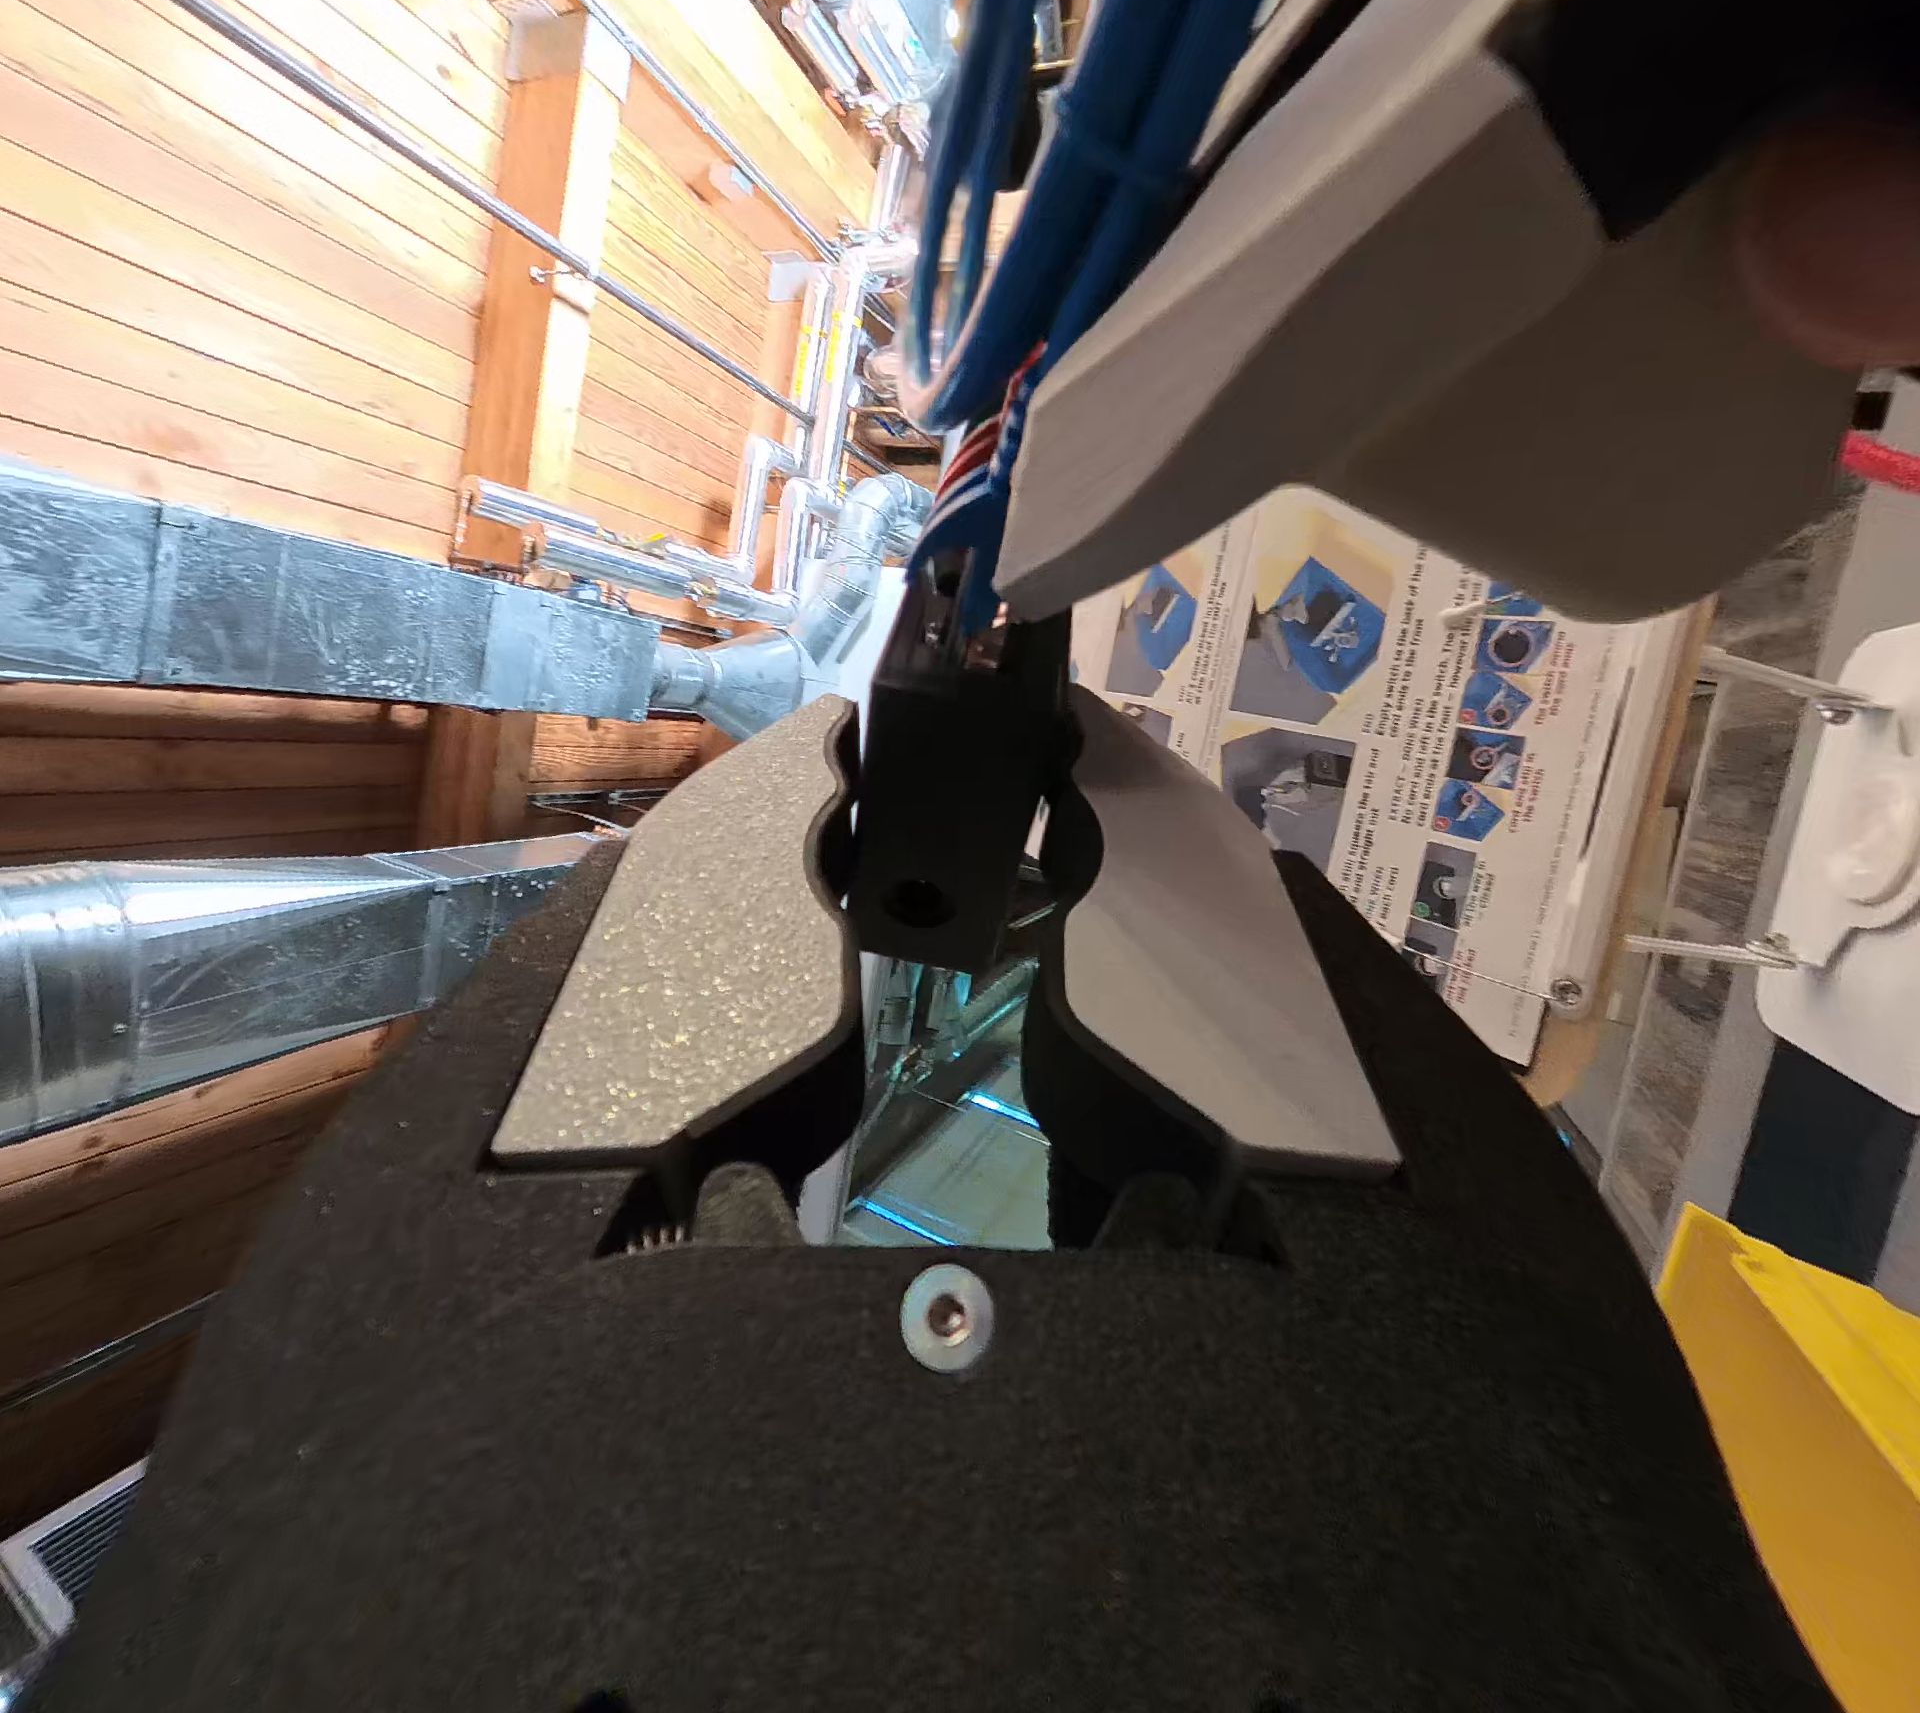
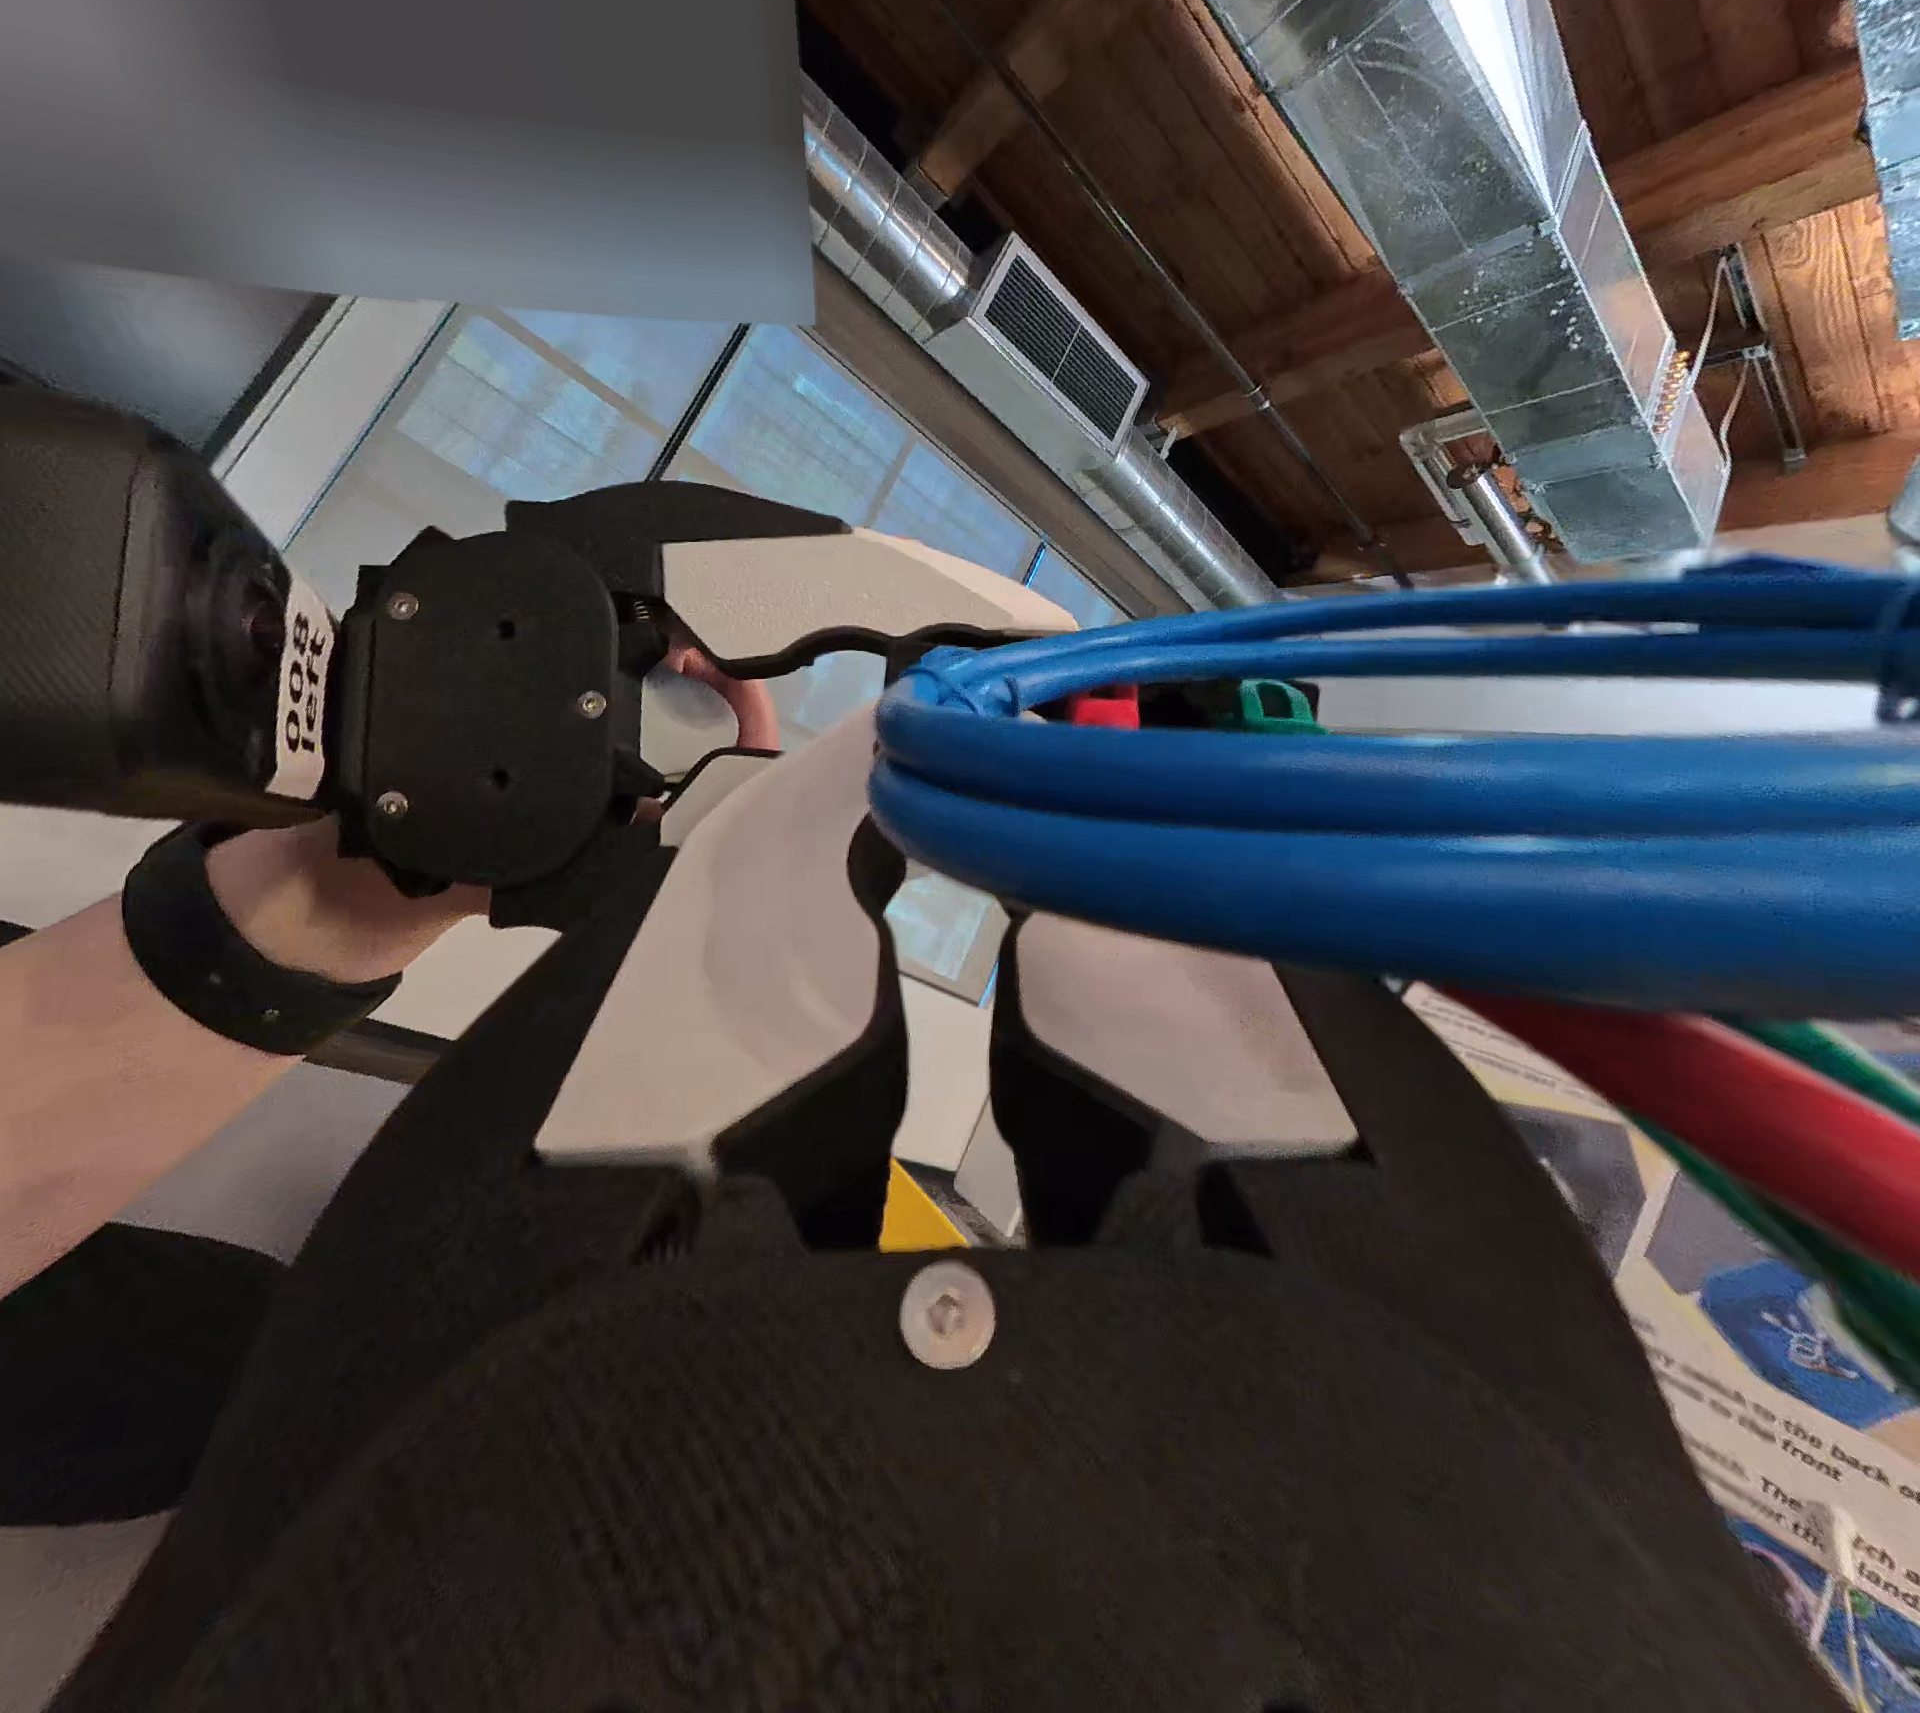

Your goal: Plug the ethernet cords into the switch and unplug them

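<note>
My left gripper is shut on the small black switch, clamping its sides. Blue ethernet cords run up from the switch's far end. A grey finger of my right gripper reaches in from the upper right, its tip at the plugs. In the right wrist view my right gripper has its jaws close together, tips hidden behind the coiled blue cords. A red plug and a green plug sit in the switch, held by the left gripper. Red and green cords trail lower right.
A printed instruction sheet is behind the switch. A yellow bin is at the lower right, a white bracket above it. Metal ducts and wood beams fill the background. A person's wrist with a black band holds the left gripper. About 5 cm separates my left fingertips from my right.
</note>
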Demonstrator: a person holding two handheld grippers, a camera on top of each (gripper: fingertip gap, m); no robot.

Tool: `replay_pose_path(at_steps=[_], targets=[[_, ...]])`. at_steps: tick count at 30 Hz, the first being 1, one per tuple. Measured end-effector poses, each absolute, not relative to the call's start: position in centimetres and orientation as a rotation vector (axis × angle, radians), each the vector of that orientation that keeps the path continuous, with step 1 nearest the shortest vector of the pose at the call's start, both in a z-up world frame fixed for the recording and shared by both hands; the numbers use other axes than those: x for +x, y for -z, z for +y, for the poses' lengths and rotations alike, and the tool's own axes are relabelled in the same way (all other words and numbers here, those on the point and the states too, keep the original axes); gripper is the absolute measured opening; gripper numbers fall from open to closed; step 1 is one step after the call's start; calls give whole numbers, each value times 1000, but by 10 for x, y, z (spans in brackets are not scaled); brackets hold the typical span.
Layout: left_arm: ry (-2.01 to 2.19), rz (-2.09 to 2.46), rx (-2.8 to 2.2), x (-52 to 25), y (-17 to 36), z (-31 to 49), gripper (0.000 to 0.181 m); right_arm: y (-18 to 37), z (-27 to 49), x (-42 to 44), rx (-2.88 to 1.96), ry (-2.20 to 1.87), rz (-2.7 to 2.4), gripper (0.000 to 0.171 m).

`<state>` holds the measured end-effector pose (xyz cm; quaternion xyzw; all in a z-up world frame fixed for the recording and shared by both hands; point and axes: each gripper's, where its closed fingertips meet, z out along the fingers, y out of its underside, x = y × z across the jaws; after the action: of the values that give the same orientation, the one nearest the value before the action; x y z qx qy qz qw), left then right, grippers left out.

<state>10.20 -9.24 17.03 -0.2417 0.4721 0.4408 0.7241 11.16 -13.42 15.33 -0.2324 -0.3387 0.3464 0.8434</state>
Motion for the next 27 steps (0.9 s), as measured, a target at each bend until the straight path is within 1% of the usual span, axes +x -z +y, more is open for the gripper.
replay_pose_path(at_steps=[10,14,16,17,20,23,25,27], targets=[[-966,996,-511,110,-186,-103,35,-166,-145,118,-434,-638,-726,12],[-907,951,-522,110,-194,-111,43,-171,-152,120,-409,-610,-741,12],[-876,914,-523,107,-199,-116,55,-172,-154,119,-401,-589,-758,13],[-849,911,-544,104,-199,-117,56,-172,-156,118,-396,-576,-767,12],[-743,898,-605,93,-196,-122,65,-174,-158,118,-395,-554,-772,13],[-597,923,-672,81,-189,-127,69,-177,-156,120,-400,-542,-768,13],[-423,947,-768,76,-184,-126,71,-178,-154,122,-404,-528,-767,13],[-138,943,-871,74,-183,-125,79,-179,-154,123,-401,-524,-765,13]])
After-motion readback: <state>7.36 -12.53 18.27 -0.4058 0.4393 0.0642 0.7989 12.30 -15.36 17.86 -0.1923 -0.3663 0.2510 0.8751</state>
